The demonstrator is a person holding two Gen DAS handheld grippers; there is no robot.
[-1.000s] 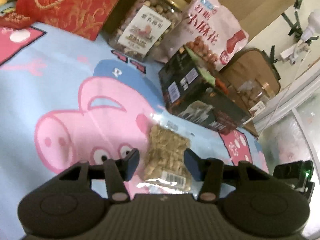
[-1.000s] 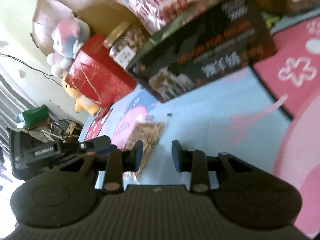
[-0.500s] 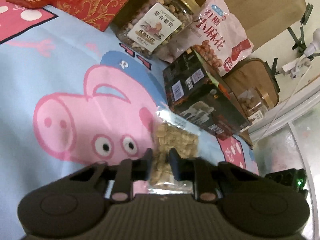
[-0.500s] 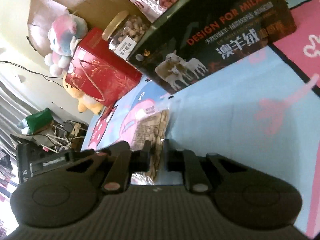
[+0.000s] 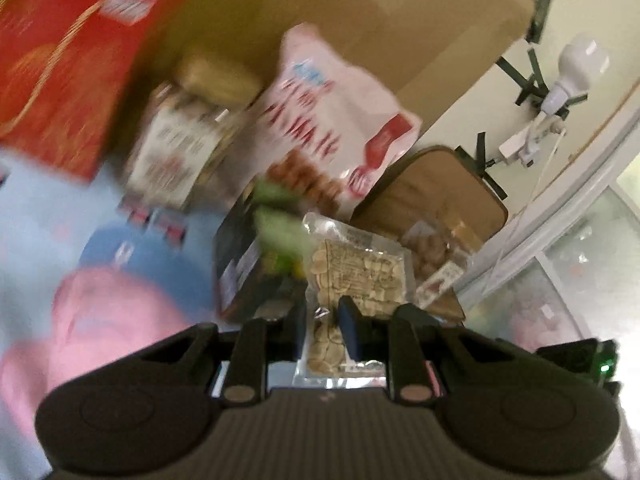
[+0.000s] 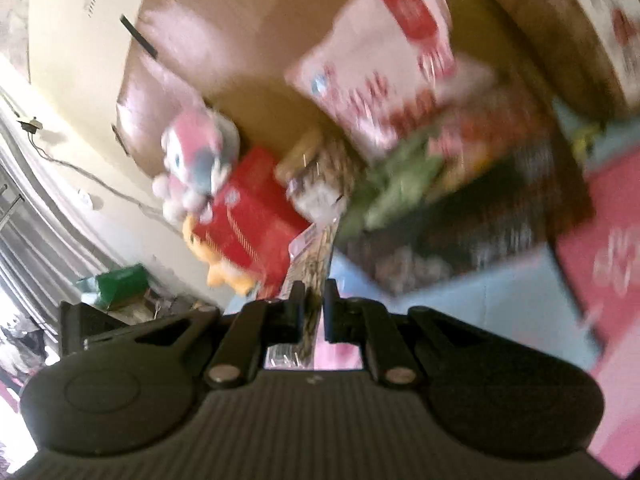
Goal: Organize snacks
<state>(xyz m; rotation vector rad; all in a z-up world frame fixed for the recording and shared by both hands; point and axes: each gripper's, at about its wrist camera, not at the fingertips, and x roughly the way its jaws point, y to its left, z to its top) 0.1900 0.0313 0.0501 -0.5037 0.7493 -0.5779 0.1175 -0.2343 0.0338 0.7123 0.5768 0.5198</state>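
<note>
left wrist view had the left gripper [image 5: 322, 320] clamped on the clear nut packet [image 5: 356, 272], held up off the blue mat [image 5: 36, 208] in front of the dark box [image 5: 244, 268]. right gripper [image 6: 313, 300] pinched its edge too. best bet imo was moving both hands together so the film wouldn't tear.

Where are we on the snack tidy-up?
Done: pink snack bag, nut jar and dark box stand grouped by the headboard. In hand: both the left tool and right tool are shut on the clear peanut packet, lifted off the blanket. Left: setting that packet with the group.
</note>
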